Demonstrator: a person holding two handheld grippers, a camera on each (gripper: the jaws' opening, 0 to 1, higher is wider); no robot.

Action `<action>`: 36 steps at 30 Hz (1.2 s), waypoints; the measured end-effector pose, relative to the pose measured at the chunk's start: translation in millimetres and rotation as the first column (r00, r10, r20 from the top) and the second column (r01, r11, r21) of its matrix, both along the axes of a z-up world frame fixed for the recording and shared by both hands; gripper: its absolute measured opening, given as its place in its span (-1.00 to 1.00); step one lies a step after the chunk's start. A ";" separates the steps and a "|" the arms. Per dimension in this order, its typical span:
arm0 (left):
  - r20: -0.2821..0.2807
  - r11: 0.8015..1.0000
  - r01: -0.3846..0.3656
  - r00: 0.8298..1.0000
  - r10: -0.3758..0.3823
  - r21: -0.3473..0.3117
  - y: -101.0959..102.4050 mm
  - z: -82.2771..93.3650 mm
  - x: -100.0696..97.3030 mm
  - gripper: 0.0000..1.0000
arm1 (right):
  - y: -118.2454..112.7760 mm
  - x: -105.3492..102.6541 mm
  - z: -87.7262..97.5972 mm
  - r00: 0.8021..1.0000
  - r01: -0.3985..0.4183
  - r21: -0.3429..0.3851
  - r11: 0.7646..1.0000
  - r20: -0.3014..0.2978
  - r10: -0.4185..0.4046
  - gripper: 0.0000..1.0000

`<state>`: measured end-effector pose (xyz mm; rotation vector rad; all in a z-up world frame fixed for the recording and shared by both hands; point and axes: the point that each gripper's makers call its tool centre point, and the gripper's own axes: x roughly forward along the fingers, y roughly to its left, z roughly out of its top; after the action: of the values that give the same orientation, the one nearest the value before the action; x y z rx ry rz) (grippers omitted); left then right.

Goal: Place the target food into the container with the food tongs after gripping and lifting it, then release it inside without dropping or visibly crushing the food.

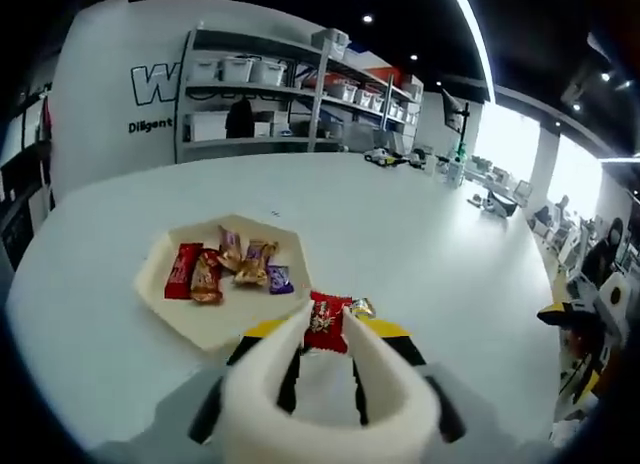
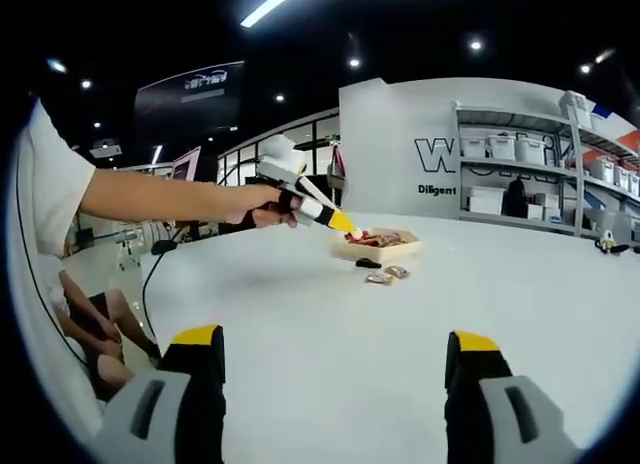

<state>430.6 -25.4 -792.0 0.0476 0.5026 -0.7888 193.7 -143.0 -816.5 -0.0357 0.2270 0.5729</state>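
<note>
My left gripper (image 1: pixel 325 336) is shut on white food tongs (image 1: pixel 330 384), whose two arms run forward from its yellow-tipped jaws. The tong tips close on a red-wrapped candy (image 1: pixel 325 319) at the near edge of the cream hexagonal tray (image 1: pixel 160 274). Several wrapped candies (image 1: pixel 225 269), red, gold and purple, lie in the tray. In the right gripper view a hand holds the left gripper (image 2: pixel 335 219), the tongs pointing down at the tray (image 2: pixel 375 248). My right gripper (image 2: pixel 335 359) stands open over bare table with nothing between its fingers.
A gold candy (image 1: pixel 362 307) lies beside the red one. Loose candies (image 2: pixel 385 275) and a dark one (image 2: pixel 368 263) sit on the white table (image 2: pixel 330 324) just before the tray. A person's arm (image 2: pixel 160 196) reaches in from the left. Shelving (image 1: pixel 300 94) stands behind.
</note>
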 end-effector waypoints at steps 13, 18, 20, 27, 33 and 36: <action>-0.027 0.997 -0.072 0.997 0.072 0.011 2.8 -18.7 47.5 -0.61 | -17.7 11.8 -4.0 0.999 0.039 -0.005 0.999 -0.013 -0.040 0.80; -0.030 0.996 -0.080 0.996 0.082 0.037 2.6 -31.7 61.2 -0.60 | -19.7 14.2 -8.1 0.999 0.045 -0.014 0.999 -0.025 -0.045 0.80; -0.028 0.995 -0.082 0.996 0.084 0.050 3.9 -35.5 64.4 -0.60 | -23.2 15.2 -10.2 0.998 0.050 -0.013 0.999 -0.031 -0.050 0.80; -0.040 0.994 -0.090 0.995 0.093 0.055 8.5 -43.7 69.5 -0.58 | -26.0 17.9 -8.8 0.998 0.057 -0.018 0.998 -0.031 -0.058 0.80; -0.015 0.996 -0.077 0.997 0.078 0.051 7.2 -36.4 64.4 -0.57 | -23.1 18.2 -9.1 0.998 0.057 -0.024 0.998 -0.032 -0.057 0.80; -0.005 0.997 -0.067 0.998 0.067 0.028 6.7 -27.9 58.5 -0.57 | -19.3 18.0 -6.2 0.998 0.051 -0.010 0.999 -0.025 -0.052 0.81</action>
<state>489.1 -18.8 -819.9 0.0537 0.5184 -0.7162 211.7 -162.2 -822.7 -0.0312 0.2543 0.5213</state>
